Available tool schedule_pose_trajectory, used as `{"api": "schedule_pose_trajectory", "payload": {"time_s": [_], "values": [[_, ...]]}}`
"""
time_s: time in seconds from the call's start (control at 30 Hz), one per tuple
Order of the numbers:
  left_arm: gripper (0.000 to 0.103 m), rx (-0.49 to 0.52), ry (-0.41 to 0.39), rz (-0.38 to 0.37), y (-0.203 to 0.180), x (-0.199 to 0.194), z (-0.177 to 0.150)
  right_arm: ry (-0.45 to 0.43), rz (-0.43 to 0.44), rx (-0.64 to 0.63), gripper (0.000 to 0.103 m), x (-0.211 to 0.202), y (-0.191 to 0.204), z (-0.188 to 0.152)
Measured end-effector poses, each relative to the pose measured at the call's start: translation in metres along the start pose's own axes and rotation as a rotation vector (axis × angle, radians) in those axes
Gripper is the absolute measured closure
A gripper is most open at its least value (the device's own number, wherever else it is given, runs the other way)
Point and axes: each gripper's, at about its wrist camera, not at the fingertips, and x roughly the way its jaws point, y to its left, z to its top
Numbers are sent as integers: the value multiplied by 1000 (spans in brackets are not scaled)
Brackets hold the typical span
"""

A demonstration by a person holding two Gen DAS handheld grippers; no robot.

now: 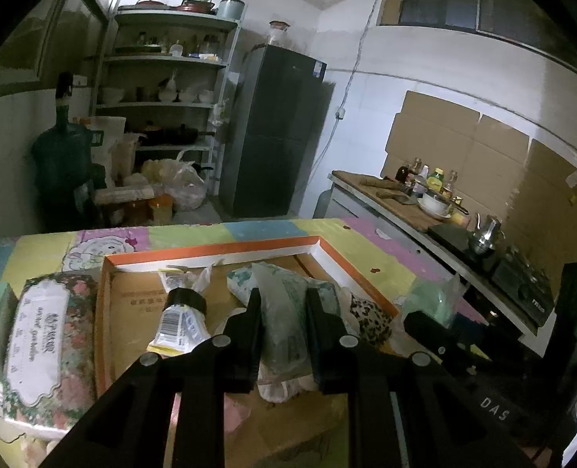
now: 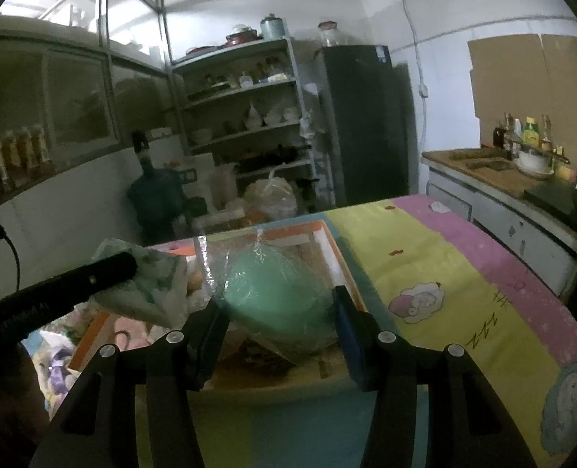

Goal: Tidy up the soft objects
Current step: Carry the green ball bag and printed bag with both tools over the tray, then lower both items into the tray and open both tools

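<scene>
Fingers of the left gripper [image 1: 282,312] stood narrow, clamped on a clear crinkled plastic packet with pale green-printed contents [image 1: 284,312], held above a shallow cardboard box with an orange-and-white rim [image 1: 218,247]. Just left of that packet, inside the box, lay a white tube with a black cap and a barcode label [image 1: 181,321], and to its right a leopard-patterned soft piece [image 1: 370,318]. Beyond the box's left wall, a floral-printed pack of tissues with a white label [image 1: 50,347] rested on the pastel patchwork tablecloth [image 1: 366,247]. The right gripper [image 2: 278,325] stood about half open, its pads pressing both sides of a round mint-green soft object wrapped in clear film [image 2: 276,302], which was over the near right corner of the same box. In the right wrist view the left gripper's black finger crossed from the left, with its packet just left of the green object. Far behind the table stood a metal shelf rack with bowls and pans [image 1: 163,89], a dark refrigerator [image 1: 273,132] to its right, and a blue water jug [image 1: 62,156] to its left. Along the right wall ran a wooden counter with bottles and a bowl [image 1: 417,199].
</scene>
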Motion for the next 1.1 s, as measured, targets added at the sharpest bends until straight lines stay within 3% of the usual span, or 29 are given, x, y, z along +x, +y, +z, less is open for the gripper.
{"api": "schedule_pose_trajectory", "payload": {"time_s": [0.67,0.93,1.03,1.1], "values": [[81,-30,106,63,11,52,-7,159,1,38,49,56,-20,1],[77,-47,116,83,15,53,-8,194,-26,37,42,64,-19,1],[68,-41,112,91,13,50,-8,183,-36,38,34,62,-19,1],[54,-42,112,84,12,48,-8,174,-37,40,32,59,-19,0]]}}
